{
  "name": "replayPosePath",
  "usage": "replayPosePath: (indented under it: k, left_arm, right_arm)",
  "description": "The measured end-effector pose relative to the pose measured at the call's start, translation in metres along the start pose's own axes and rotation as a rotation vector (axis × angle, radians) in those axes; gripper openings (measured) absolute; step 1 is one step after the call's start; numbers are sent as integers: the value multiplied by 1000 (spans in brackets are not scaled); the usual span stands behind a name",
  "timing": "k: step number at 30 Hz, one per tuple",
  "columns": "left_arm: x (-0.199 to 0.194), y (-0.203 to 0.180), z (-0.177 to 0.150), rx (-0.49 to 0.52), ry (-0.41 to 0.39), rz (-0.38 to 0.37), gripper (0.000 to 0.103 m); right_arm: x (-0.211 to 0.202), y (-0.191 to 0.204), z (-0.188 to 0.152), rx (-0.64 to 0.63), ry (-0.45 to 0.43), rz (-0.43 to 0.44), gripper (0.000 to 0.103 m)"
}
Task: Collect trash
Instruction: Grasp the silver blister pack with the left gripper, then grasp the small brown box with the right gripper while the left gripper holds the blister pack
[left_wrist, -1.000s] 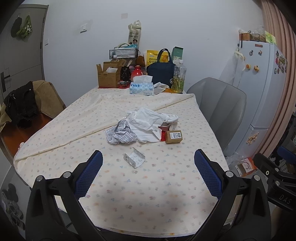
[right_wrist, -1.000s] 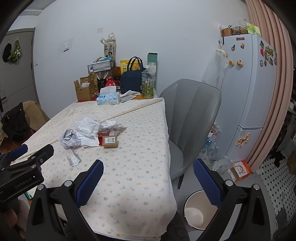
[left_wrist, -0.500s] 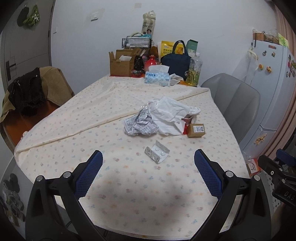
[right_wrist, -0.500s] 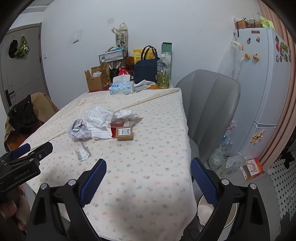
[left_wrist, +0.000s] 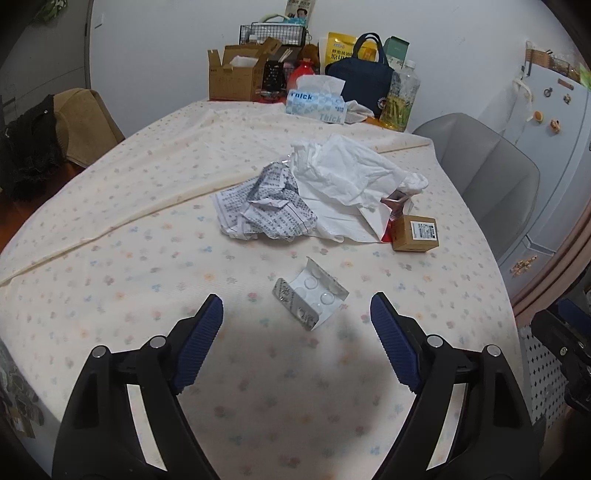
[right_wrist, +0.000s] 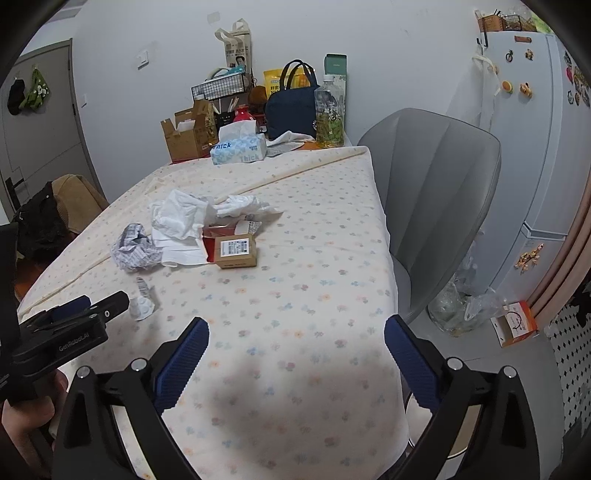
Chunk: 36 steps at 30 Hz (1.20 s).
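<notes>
Empty blister pack (left_wrist: 310, 297): near table's front edge, just ahead of left gripper (left_wrist: 297, 332). Light, thin, springy foil; probably slippery flat, best pinched at raised folded edge.
Crumpled printed paper (left_wrist: 264, 206), white tissue (left_wrist: 343, 177), small cardboard box (left_wrist: 415, 233): table centre. Soft, light.
Left gripper, right gripper (right_wrist: 295, 350): wide apart, empty.
Tablecloth (left_wrist: 110, 221): floral, creased. Grey chair (right_wrist: 436, 177) at right edge.

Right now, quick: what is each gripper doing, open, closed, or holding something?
Left gripper: open, holding nothing, above the blister pack.
Right gripper: open, holding nothing, above the table.
</notes>
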<state>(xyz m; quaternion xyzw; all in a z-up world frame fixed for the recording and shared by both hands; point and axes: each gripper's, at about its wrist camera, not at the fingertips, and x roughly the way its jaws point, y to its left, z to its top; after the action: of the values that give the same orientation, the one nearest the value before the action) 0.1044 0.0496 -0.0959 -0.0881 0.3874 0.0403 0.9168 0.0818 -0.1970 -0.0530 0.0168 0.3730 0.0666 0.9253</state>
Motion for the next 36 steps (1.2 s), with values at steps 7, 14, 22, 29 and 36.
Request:
replayPosePath:
  k: [7,14,22,29,36]
  left_arm:
    - [34,-7,5,-43,82,17,73]
    - [36,-1,4,-97,79,-2,33]
    - [16,27,11,-140,18,42,30]
    - [7,52,13,-180,-1,70,30]
    - [5,63,11,-200,-8,79,30]
  right_arm:
    - [23,1,12,-5,28,30,94]
    - [47,16,23,-32,53,50,94]
    - [81,40,45,-68,89,65,89]
    - [111,61,57,-101,128,63,84]
    - [144,69,63,-119,185,54,62]
